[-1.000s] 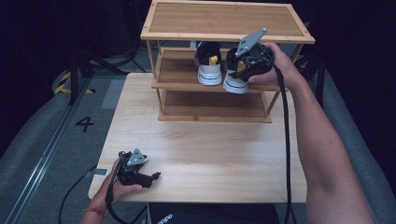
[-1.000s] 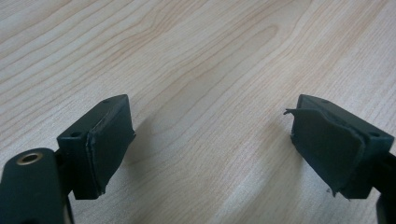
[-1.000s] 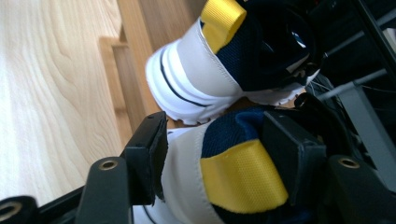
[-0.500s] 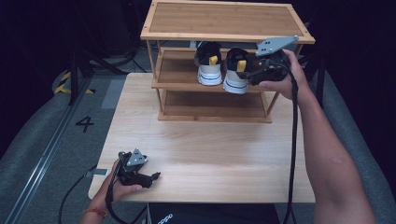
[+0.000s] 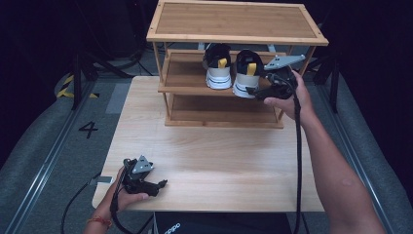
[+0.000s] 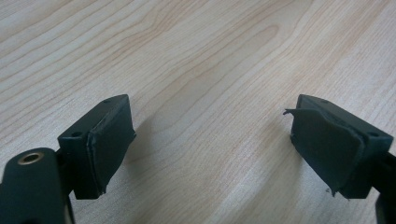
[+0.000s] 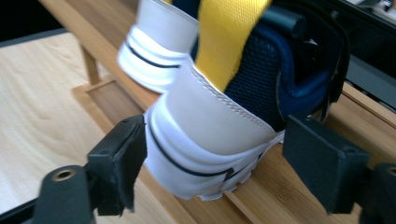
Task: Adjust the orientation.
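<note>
Right claw [image 5: 257, 91] level at the middle shelf [image 5: 187, 73] of the wooden rack [image 5: 234, 22], jaws just been opening, now spread either side of the right shoe's [image 5: 246, 73] white heel; in the right gripper view left pad just beside the heel [image 7: 205, 140], touching or not cannot tell, right pad clear of it; shoe standing on the shelf. Left shoe [image 5: 218, 68] just beyond, same shelf, heel outward; rack's top shelf overhanging above the claw; rack post [image 5: 285, 105] just beside the hand. Left claw [image 5: 158, 186] well apart, low on the bench [image 5: 214, 151], jaws wide, bare wood between them [image 6: 210, 140].
</note>
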### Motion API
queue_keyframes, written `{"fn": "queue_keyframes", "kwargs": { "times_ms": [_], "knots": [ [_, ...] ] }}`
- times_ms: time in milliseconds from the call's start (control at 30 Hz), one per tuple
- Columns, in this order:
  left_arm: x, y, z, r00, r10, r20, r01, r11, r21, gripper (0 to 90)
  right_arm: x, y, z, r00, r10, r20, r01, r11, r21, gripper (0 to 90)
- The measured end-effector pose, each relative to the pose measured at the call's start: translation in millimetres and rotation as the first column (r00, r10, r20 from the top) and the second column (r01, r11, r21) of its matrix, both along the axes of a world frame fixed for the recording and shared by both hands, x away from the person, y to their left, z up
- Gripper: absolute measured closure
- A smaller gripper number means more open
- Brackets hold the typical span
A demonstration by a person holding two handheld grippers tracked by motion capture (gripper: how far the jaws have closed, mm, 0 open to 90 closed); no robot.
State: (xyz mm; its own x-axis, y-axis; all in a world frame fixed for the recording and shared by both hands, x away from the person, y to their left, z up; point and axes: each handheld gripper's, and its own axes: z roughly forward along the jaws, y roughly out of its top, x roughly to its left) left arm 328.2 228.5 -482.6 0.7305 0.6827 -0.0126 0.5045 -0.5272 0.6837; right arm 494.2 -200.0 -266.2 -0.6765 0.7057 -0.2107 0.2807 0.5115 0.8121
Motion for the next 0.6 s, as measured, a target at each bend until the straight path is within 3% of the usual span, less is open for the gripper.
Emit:
{"fn": "queue_keyframes", "kwargs": {
  "times_ms": [133,200,367,600],
  "knots": [
    [0.0,0.0,0.0,1.0000,0.000,0.001,0.000,1.0000,0.000,13.8,6.9,1.5,-5.1,0.9996,-0.024,-0.012,0.024,1.000,-0.016,19.6],
    [0.0,0.0,0.0,1.0000,0.000,0.001,0.000,1.0000,0.000,13.8,11.2,1.0,-7.9,0.9994,-0.014,-0.033,0.014,1.000,-0.001,17.5],
    [0.0,0.0,0.0,1.0000,0.000,0.001,0.000,1.0000,0.000,13.8,18.9,-0.7,-6.8,0.9995,-0.017,-0.025,0.017,1.000,-0.014,27.5],
    [-0.1,0.0,0.0,1.0000,0.001,-0.001,-0.001,1.0000,0.000,13.8,32.6,3.9,-7.2,0.9994,-0.029,-0.021,0.028,0.999,-0.040,28.5]
  ]
}}
